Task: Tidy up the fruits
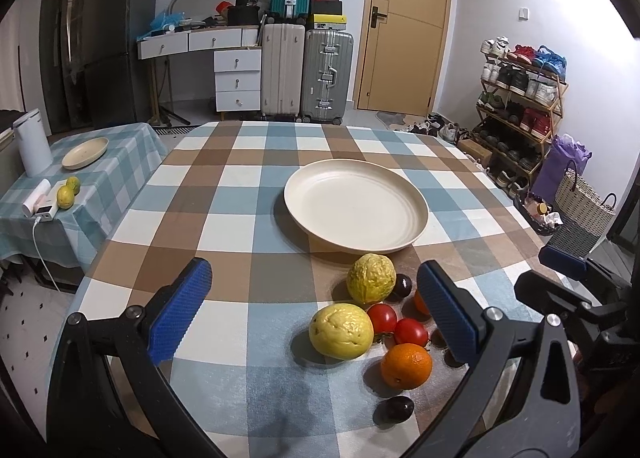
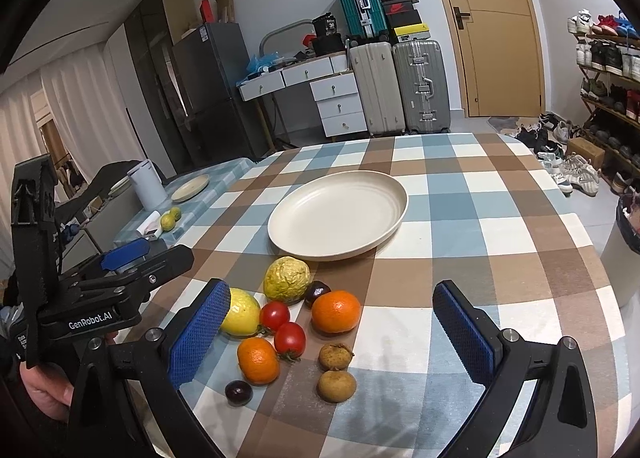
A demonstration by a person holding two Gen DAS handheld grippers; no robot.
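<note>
1. Fruit lies loose in a cluster on the checked desk [image 2: 500, 217], just in front of an empty cream plate [image 2: 338, 213] at mid-desk.
2. Two yellow, wrinkled fruits sit on the left of the cluster: one [image 2: 286, 278] almost touches the plate's near rim, the other [image 2: 240, 312] is nearer the cameras.
3. Two tomatoes [image 2: 282, 326] sit side by side in the middle, their green stalks pointing toward the cameras.
4. One orange [image 2: 336, 311] lies to the tomatoes' right, another orange [image 2: 258, 360] in front of them.
5. Two dark plums frame the group, one [image 2: 317, 292] beside the far yellow fruit, one [image 2: 238, 392] nearest the cameras; two small brown fruits [image 2: 336, 372] lie at the right front.
6. Left gripper [image 1: 316, 314] hovers over the cluster, jaws spread and empty.
7. Right gripper [image 2: 332, 338] does likewise, jaws wide apart with nothing between them.
8. Behind the desk stand suitcases [image 2: 400, 85], a drawer unit, a wooden door and a shoe rack [image 1: 520, 113]; a side table [image 1: 116, 161] at left holds a small plate and two yellow-green fruits.
</note>
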